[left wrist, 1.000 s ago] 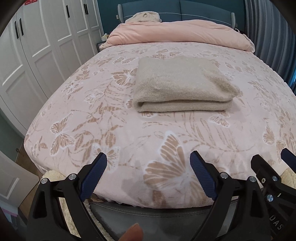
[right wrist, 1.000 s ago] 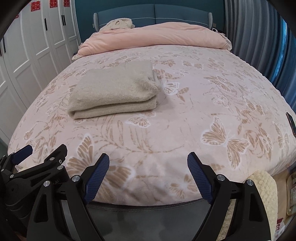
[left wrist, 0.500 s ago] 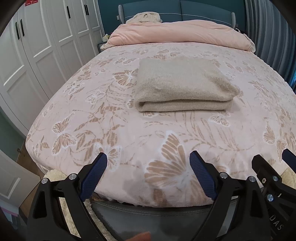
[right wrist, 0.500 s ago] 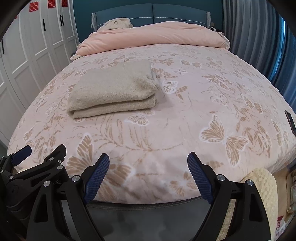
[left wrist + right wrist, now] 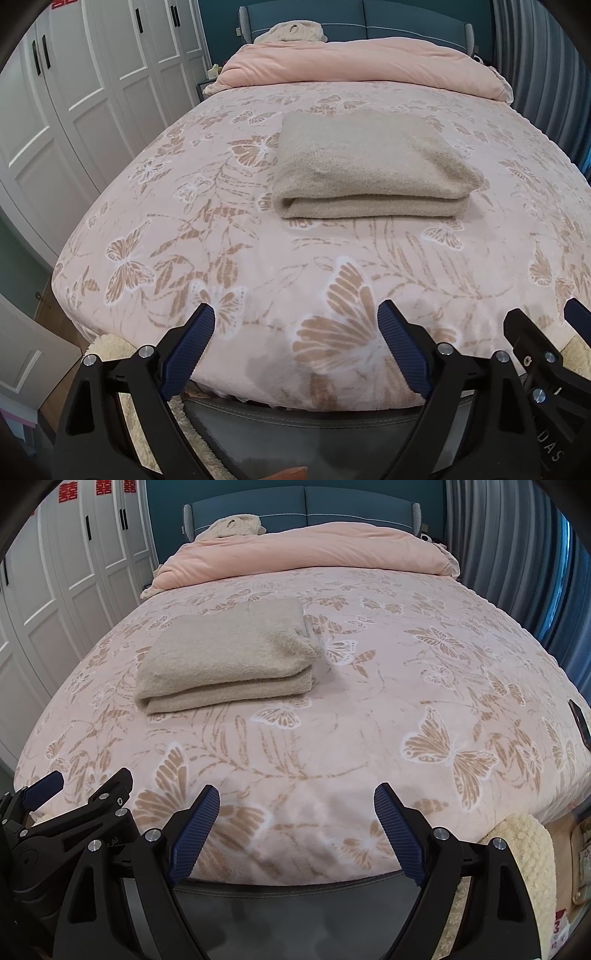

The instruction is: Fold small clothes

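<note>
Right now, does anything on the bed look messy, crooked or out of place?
Nothing stands out. The beige folded garment lies flat and neatly stacked on the butterfly bedspread. The pink duvet is bunched at the headboard end. A dark object lies at the bed's right edge.

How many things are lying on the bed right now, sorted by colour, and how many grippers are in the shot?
Beige: 1, the folded garment
Pink: 1, the bunched duvet at the headboard end
Cream: 1, the knit item behind the duvet
Dark: 1, the flat object at the bed's right edge
Grippers: 2, left gripper and right gripper, both open and empty
Total: 6
</note>
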Demonstrator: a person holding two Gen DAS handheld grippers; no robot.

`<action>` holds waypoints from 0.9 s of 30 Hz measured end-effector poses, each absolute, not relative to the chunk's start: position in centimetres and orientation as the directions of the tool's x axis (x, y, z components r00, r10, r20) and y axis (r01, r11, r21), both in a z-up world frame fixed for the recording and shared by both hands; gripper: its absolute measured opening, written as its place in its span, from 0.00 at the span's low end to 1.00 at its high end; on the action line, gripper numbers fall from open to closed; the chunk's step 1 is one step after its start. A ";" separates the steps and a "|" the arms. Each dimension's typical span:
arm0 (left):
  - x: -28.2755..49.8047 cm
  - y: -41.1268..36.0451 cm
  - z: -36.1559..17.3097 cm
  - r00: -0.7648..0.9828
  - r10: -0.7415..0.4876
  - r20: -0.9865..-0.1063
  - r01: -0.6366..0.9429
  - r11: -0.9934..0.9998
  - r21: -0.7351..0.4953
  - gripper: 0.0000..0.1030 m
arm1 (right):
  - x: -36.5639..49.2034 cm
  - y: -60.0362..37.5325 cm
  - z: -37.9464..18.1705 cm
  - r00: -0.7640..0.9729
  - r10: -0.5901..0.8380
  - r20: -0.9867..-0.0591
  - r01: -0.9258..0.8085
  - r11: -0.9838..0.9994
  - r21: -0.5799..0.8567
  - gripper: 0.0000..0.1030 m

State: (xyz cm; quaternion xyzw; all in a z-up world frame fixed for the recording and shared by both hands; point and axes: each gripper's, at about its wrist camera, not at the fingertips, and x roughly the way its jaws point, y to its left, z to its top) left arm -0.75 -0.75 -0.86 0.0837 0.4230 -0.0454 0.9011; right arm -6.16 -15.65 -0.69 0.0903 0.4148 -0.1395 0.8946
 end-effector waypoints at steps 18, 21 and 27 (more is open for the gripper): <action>-0.8 -0.9 -0.8 0.646 0.002 -0.763 0.147 0.981 0.128 0.82 | -6.1 -15.7 -0.8 0.616 -0.172 -0.769 0.322 0.946 0.046 0.82; -0.9 -0.9 -0.8 0.648 0.003 -0.761 0.146 0.981 0.128 0.82 | -6.1 -15.6 -0.8 0.617 -0.170 -0.768 0.321 0.946 0.049 0.82; -1.1 -0.6 -0.8 0.667 0.007 -0.745 0.134 0.983 0.129 0.82 | -6.1 -14.7 -0.9 0.614 -0.170 -0.771 0.318 0.947 0.044 0.80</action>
